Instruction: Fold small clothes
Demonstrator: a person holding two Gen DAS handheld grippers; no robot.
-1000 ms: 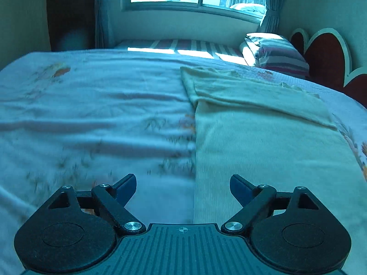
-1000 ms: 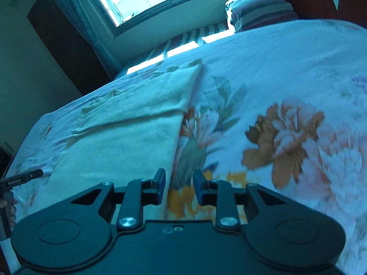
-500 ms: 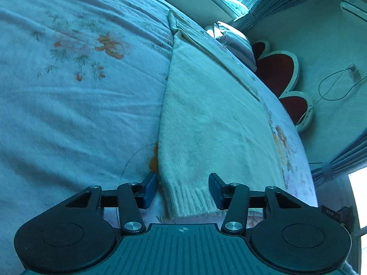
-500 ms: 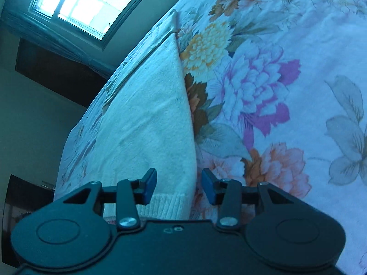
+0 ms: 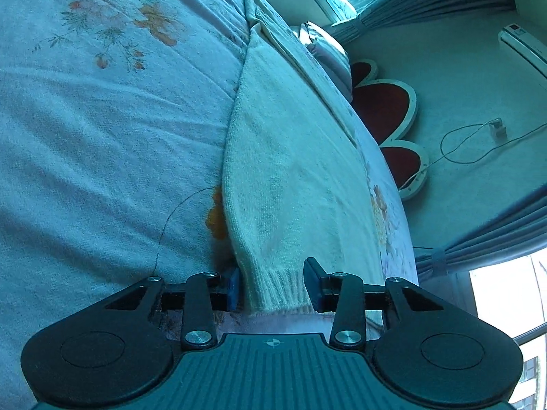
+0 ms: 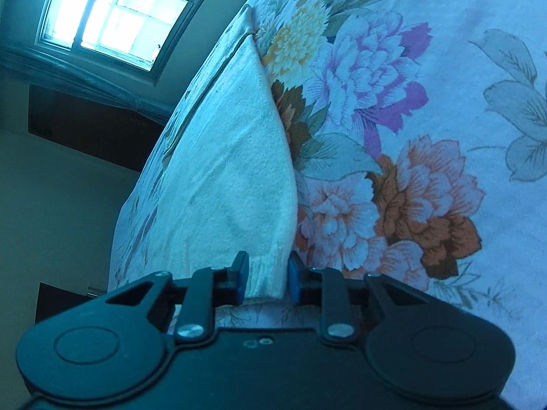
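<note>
A cream knitted garment (image 5: 290, 177) lies flat on the floral bedsheet (image 5: 102, 130), partly folded along its length, with its ribbed hem nearest me. My left gripper (image 5: 273, 283) is open, its jaws on either side of the hem's left corner. In the right wrist view the same garment (image 6: 236, 171) stretches away from me. My right gripper (image 6: 266, 278) is open, its blue pads close on either side of the hem's right corner. Neither gripper has closed on the cloth.
The bed carries a striped pillow (image 5: 328, 51) at the far end by a red flower-shaped headboard (image 5: 386, 102). A window (image 6: 112, 20) with curtains is beyond the bed. A cable (image 5: 471, 143) hangs on the wall.
Both grippers have dropped low to the garment's near hem and tilted. The jaws of each have narrowed around a hem corner.
</note>
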